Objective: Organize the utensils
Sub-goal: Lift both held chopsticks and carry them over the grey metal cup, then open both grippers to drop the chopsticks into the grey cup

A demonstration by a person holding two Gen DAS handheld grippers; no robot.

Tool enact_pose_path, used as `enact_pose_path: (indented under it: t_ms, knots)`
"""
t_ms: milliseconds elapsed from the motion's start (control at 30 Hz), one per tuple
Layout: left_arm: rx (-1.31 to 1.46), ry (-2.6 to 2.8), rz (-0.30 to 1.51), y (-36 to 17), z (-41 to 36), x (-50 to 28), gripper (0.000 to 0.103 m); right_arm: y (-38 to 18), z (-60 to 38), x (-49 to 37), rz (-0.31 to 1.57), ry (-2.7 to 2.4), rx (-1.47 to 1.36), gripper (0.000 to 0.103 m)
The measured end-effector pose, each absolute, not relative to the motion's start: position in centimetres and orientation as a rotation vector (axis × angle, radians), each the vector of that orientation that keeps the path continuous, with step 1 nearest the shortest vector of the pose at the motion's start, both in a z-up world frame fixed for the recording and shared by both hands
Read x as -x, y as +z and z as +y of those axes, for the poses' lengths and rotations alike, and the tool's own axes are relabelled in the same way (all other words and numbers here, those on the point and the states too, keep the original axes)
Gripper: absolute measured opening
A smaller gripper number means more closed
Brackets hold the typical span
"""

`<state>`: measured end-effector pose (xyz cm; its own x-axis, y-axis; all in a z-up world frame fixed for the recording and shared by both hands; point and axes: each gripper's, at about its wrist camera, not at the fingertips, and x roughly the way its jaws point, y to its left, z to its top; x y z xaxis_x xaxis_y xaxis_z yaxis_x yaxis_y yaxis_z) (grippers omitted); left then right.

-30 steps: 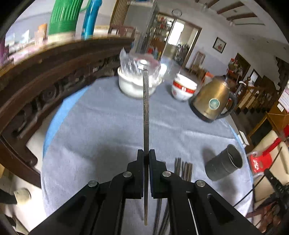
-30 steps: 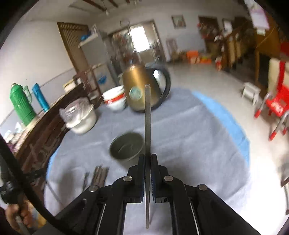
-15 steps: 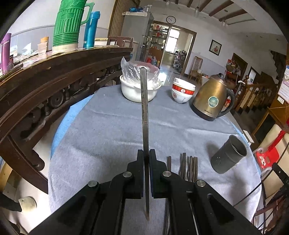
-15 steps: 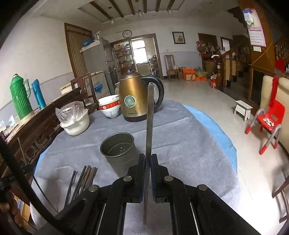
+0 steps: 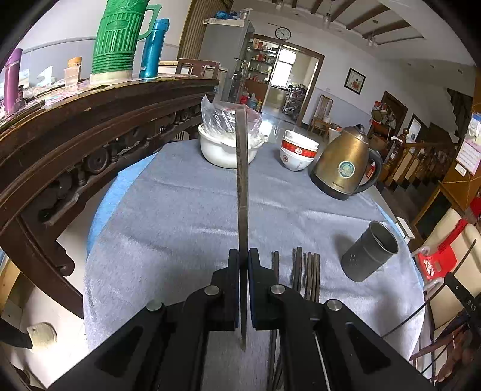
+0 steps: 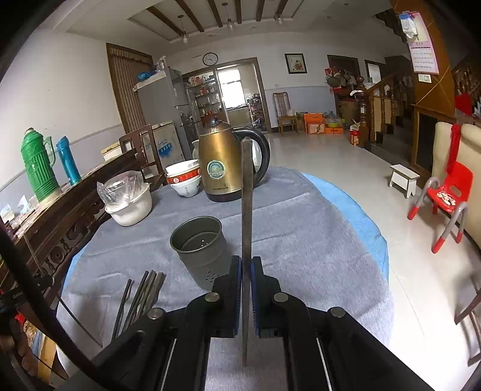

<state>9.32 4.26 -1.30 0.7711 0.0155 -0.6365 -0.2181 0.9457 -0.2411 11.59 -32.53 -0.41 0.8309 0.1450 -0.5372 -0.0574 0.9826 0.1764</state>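
White walls (image 6: 60,90), beamed ceiling (image 6: 210,18), tiled floor (image 6: 345,168), red chair (image 6: 451,192).

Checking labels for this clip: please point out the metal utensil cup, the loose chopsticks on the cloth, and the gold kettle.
metal utensil cup (image 6: 200,251): right wrist view, on its outer wall.
loose chopsticks (image 6: 144,293): right wrist view, on the bundle's middle.
gold kettle (image 5: 342,162): left wrist view, on its body.

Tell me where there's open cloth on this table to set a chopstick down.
Bare grey cloth spreads between the white bowl and the left gripper. More lies right of the metal cup, below the kettle. It is crowded where the loose chopsticks lie beside the cup.
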Motion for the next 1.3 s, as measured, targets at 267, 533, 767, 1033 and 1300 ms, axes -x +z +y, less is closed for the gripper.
enact_pose_path:
  t_ms: [267, 533, 767, 1033, 1300]
  knots:
    - [0.335, 0.112, 0.657, 0.2, 4.2, -9.5, 0.005, 0.2, -32.9, -11.9, 0.565, 0.105, -0.176, 0.006]
    - [0.416, 0.004, 0.561, 5.7, 2.8, -12.1, 0.005, 5.6, -34.6, -13.0, 0.435, 0.133, -0.258, 0.006]
    - [0.459, -0.107, 0.487, 9.4, -1.7, -16.5, 0.005, 9.4, -34.4, -15.9, 0.346, 0.179, -0.313, 0.006]
    - [0.433, -0.168, 0.486, 9.3, -7.5, -21.7, 0.005, 8.7, -33.0, -20.8, 0.36, 0.197, -0.335, 0.006]
    - [0.368, -0.166, 0.581, 5.6, -10.4, -25.2, 0.005, 5.0, -31.9, -24.1, 0.452, 0.205, -0.304, 0.006]
